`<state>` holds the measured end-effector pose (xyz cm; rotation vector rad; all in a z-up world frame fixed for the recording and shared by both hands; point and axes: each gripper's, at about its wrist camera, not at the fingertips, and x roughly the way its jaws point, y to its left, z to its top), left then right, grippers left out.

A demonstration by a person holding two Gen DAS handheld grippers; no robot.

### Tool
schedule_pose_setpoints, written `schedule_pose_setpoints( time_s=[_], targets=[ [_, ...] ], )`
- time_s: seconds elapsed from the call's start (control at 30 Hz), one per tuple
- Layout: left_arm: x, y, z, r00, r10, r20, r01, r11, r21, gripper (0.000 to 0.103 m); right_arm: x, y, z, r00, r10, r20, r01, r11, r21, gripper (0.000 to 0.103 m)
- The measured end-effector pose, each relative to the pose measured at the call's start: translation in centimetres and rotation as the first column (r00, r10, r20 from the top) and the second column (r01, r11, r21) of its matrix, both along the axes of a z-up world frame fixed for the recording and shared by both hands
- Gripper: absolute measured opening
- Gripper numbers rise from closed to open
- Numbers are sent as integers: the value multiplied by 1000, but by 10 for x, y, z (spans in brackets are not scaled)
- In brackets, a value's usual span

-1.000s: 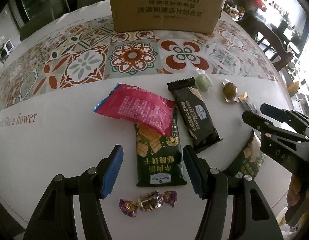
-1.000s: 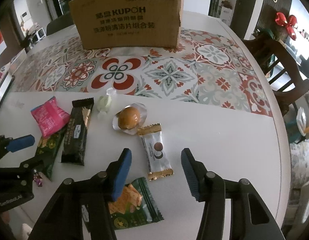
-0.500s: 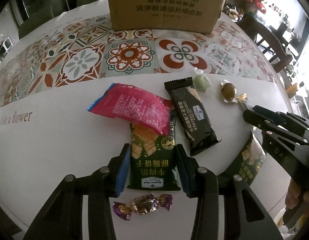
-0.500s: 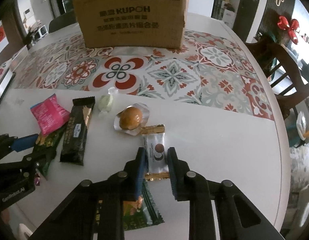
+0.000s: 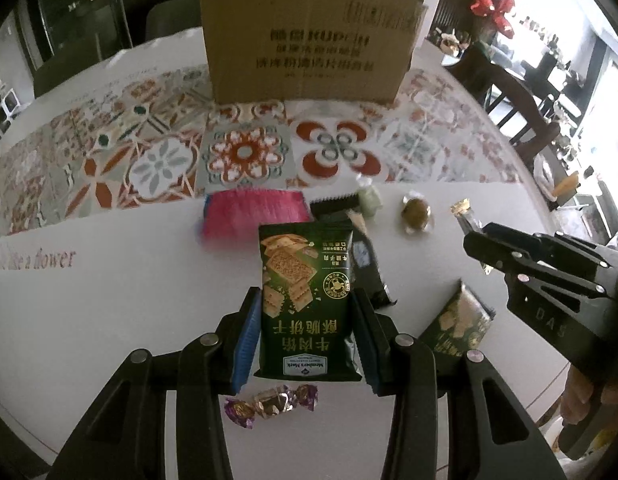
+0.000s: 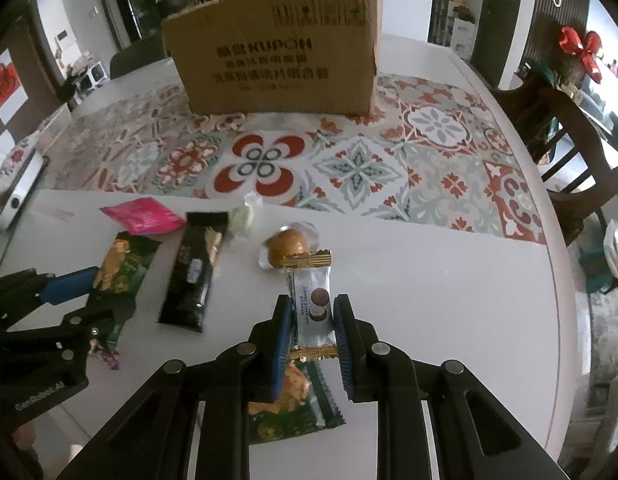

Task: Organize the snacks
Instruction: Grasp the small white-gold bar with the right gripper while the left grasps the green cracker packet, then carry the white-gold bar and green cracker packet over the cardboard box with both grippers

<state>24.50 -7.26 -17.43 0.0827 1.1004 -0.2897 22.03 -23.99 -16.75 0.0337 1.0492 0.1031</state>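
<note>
On a tiled-cloth bench (image 5: 109, 300) before a cardboard box (image 5: 309, 40), the left gripper (image 5: 307, 332) clamps a green cracker pack (image 5: 305, 292) and the right gripper (image 6: 311, 330) a white candy bar (image 6: 312, 300), while five snacks lie unsorted.

Cardboard box (image 6: 275, 50): "KUPOH" above Chinese lines. Green cracker packet (image 5: 307, 304): "Member's Mark", "牛肉馅酥脆饼干". Tablecloth (image 5: 41, 260): "like a flower". White candy wrapper (image 6: 313, 308): "COCONUT CANDY". Left gripper (image 6: 41, 396) body: "GenRobot.AI".
</note>
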Motion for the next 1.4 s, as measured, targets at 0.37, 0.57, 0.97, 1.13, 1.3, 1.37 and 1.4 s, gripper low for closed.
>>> schedule_pose_setpoints(
  time_s=[0.37,0.57,0.97,1.13,1.3,1.37,1.4],
  targets=[
    [14,0,46,994,8,107,-5,1000,-20,43,3,8,47,995,24,95,-27,999,32,22],
    [26,2,82,981,13,194,-6,999,-38,43,13,11,79,986,26,166,-35,998,50,22],
    [76,1,132,950,23,310,2,997,-80,43,56,15,129,951,9,310,-31,997,66,23],
    [102,-1,148,936,21,351,8,997,-81,43,79,13,144,937,0,350,-27,997,72,23],
    [136,-5,161,929,10,370,24,996,-86,43,107,11,158,926,-13,377,-19,997,81,23],
    [148,-6,165,928,7,371,27,996,-86,43,120,11,163,921,-14,388,-18,997,78,23],
    [155,-7,167,928,7,373,27,996,-87,43,125,11,164,920,-13,391,-17,997,72,23]
  ],
)
